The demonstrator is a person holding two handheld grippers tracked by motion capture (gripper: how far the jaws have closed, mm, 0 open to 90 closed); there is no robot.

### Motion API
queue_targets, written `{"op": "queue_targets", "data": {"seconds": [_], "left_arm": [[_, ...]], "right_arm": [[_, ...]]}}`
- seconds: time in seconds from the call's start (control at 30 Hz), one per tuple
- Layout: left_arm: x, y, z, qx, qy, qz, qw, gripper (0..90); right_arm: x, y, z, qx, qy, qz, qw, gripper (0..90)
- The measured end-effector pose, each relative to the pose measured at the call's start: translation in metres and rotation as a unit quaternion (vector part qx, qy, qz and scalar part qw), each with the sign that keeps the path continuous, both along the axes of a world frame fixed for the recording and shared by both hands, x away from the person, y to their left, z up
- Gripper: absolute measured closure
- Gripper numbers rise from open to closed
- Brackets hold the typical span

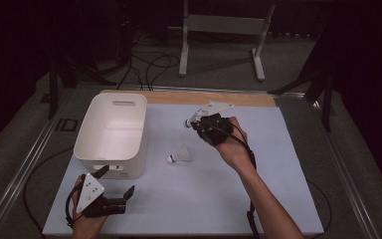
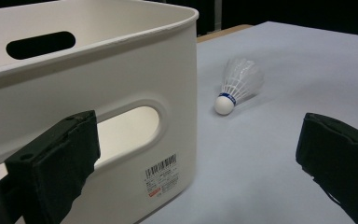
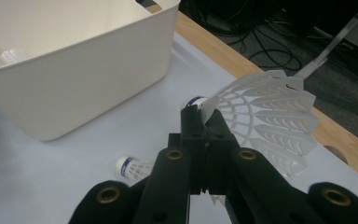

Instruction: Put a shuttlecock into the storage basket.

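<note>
Down at the bottom edge of the high view, the left gripper sits low on the pale blue table, its jaws spread wide with nothing between them, just in front of the white plastic bin. Out in the middle of the table one shuttlecock lies on its side, cork end pointing toward the bin. Beyond it, the right gripper is raised over the table with a second shuttlecock's white cork tip peeking out at its front.

Over to the left gripper view: both black jaws stand far apart, one close by the bin's handle cutout, a barcode label below it. The lying shuttlecock rests on the table past the bin's corner, apart from both jaws.

Now the right gripper view, and this one is clenched: the right gripper has pinched the held shuttlecock by its white skirt just behind the blue-banded cork, feathers fanning out to the right. The bin stands off to the left, and the loose shuttlecock lies on the table below the jaws.
</note>
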State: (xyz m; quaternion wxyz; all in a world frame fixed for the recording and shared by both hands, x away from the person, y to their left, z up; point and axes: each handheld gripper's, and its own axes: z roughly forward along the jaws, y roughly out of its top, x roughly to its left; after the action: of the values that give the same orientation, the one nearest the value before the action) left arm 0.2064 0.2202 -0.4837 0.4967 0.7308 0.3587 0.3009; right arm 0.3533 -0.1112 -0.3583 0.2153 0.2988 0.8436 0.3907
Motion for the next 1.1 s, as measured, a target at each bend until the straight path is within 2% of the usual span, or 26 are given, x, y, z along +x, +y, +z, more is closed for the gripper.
{"op": "queue_targets", "data": {"seconds": [1.1], "left_arm": [[0.0, 0.001, 0.0, -0.001, -0.001, 0.001, 1.0, 0.3]], "right_arm": [[-0.004, 0.016, 0.007, 0.013, -0.005, 0.021, 0.9997, 89.1]]}}
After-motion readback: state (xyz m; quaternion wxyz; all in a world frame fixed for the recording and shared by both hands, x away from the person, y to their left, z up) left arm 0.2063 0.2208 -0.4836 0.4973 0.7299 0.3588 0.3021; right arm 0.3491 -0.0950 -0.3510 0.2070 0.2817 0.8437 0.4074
